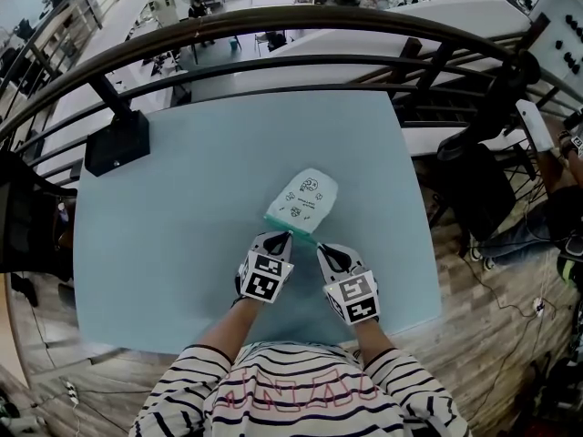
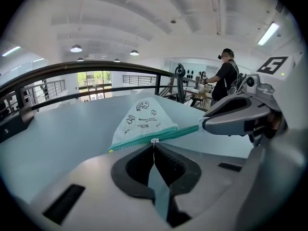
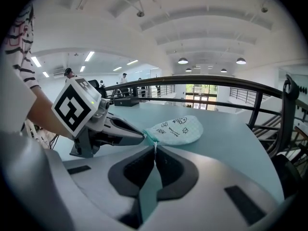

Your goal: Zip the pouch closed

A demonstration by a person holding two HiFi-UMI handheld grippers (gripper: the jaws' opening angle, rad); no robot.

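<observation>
A pale mint pouch (image 1: 307, 196) with small black doodles lies flat on the light blue table (image 1: 173, 253), its teal zipper edge (image 1: 290, 225) towards me. My left gripper (image 1: 282, 236) meets that edge near its left part. In the left gripper view its jaws (image 2: 154, 142) are shut on a small silvery zipper pull (image 2: 154, 140). My right gripper (image 1: 321, 246) is shut on the right end of the zipper band (image 2: 195, 128), and its jaws (image 3: 155, 147) pinch a thin teal strip. The pouch (image 3: 178, 128) extends away beyond both tips.
A black box (image 1: 117, 144) stands at the table's far left corner. A dark curved railing (image 1: 273, 27) runs behind the table's far edge. The table's right edge (image 1: 426, 244) drops to a wooden floor with cables. A person (image 2: 225, 78) stands far off.
</observation>
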